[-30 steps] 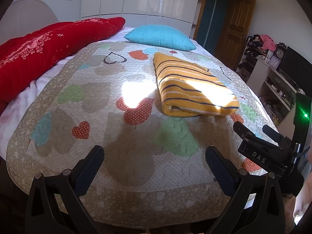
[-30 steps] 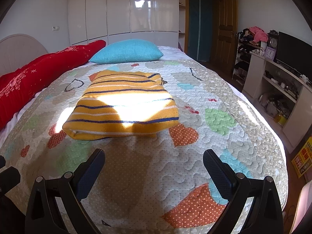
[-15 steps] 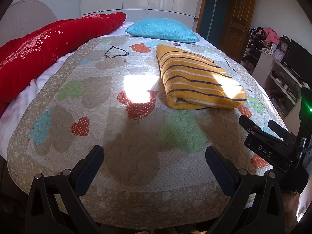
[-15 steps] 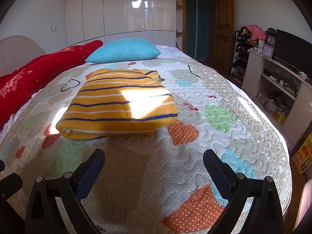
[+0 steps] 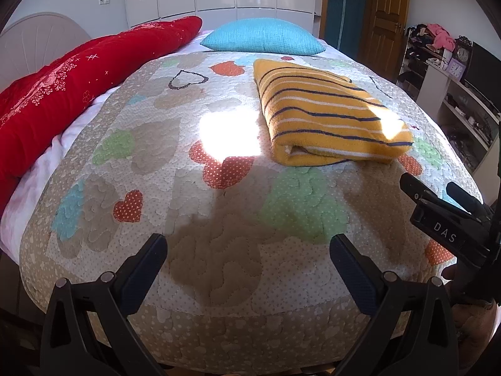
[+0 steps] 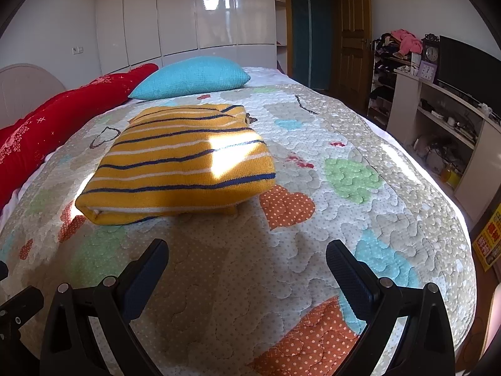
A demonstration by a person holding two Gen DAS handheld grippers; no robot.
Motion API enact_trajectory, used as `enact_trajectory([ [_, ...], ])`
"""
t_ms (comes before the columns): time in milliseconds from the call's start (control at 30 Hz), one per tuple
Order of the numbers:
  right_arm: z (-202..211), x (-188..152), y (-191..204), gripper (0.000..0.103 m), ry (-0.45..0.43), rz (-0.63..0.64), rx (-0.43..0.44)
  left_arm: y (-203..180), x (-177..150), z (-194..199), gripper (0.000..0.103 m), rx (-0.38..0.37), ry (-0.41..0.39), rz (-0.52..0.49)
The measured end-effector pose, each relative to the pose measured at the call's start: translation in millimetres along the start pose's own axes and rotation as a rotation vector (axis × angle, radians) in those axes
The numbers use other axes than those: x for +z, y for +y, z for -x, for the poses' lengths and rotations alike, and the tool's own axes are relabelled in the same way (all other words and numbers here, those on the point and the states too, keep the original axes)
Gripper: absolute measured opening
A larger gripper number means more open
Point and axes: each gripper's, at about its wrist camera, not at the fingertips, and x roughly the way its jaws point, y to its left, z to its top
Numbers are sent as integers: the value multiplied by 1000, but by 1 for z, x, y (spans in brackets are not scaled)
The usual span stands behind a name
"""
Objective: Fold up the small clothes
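Change: both cameras sit a little closer to the bed than a second ago, so the folded garment looms larger in each view; it lies just as it did.
Sweater: yellow sweater [image 6: 178,163] with navy and white stripes, folded into a thick rectangle, lies flat on the quilt [image 6: 313,250] around mid-bed, its open folded edge facing the cameras; a sun patch crosses its right part.
Left gripper: left gripper [image 5: 249,264] hovers above the foot of the bed, fingers spread wide with nothing between them, well short of the sweater, which lies ahead and to its right.
Right gripper: right gripper [image 6: 247,266] likewise gapes wide and empty, above bare quilt, with the sweater ahead and slightly left; its black body also shows at the right edge of the left wrist view.
Bedding: turquoise pillow [image 6: 191,76] lies beyond the sweater at the head end; red blanket [image 5: 72,87] runs along the left side.
Room: white wardrobe [image 6: 188,15], wooden door [image 6: 352,37] and a shelf unit [image 6: 438,116] on the right.
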Motion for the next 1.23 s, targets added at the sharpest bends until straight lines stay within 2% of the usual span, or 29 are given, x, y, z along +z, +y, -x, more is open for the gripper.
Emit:
enact_trajectory([
  [567, -3, 0, 11, 102, -14, 46, 14, 2, 0, -12, 103, -17, 27, 6],
  [800, -3, 0, 14, 102, -16, 50, 24, 4, 2, -16, 103, -52, 40, 19],
  [1133, 1, 8, 25, 102, -46, 120, 23, 20, 24, -19, 103, -74, -9, 36],
  [1233, 5, 18, 23, 102, -64, 121, 19, 25, 32, -19, 103, -39, -37, 26],
])
